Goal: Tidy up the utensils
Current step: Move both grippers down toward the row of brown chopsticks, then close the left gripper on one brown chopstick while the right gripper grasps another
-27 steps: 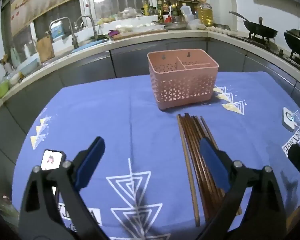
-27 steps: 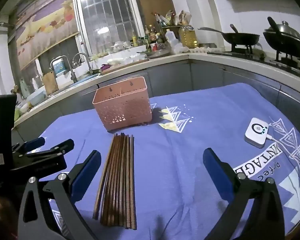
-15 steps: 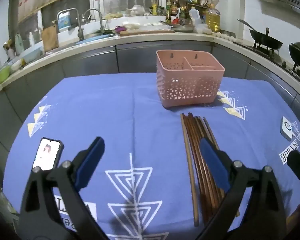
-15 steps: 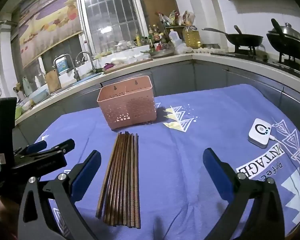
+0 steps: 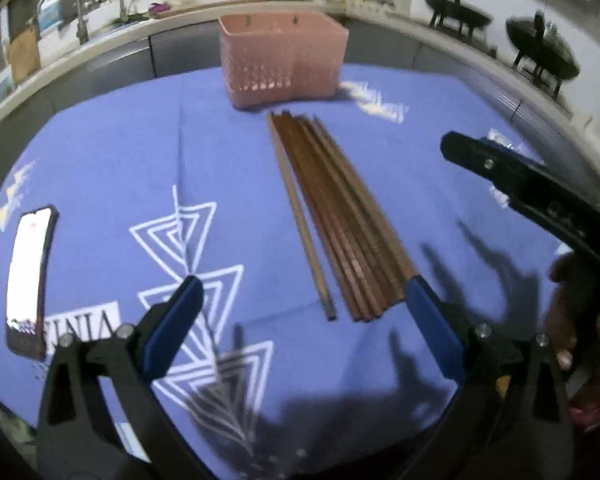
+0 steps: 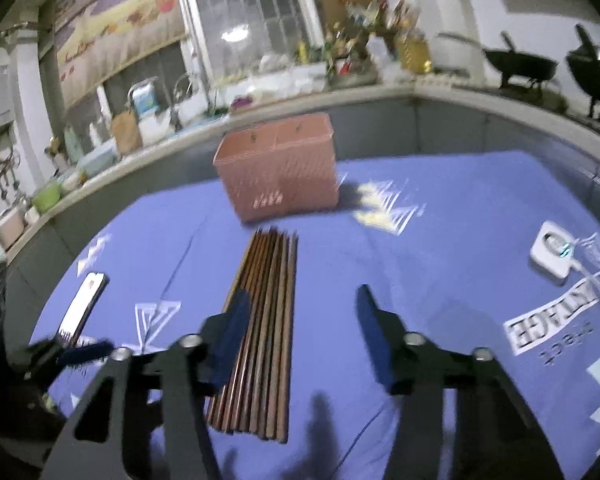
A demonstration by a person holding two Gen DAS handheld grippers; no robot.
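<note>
Brown wooden chopsticks (image 5: 336,216) lie bundled mid-cloth, far tips just short of the pink basket (image 5: 284,60) near the blue tablecloth's (image 5: 120,152) far edge. My left gripper (image 5: 300,320) is spread wide at their near ends, empty. My right gripper (image 6: 300,324) has been narrowing, jaws still apart over the bundle, likely sizing for a pick; nothing pinched.

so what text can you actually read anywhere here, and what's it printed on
"VINTAGE", partly cut off and upside down: white label block printed on the blue tablecloth, at.
Smaller line under that block: too blurred to read.
Phone screen: lit, nothing legible.
Pink basket, chopsticks: no text.
</note>
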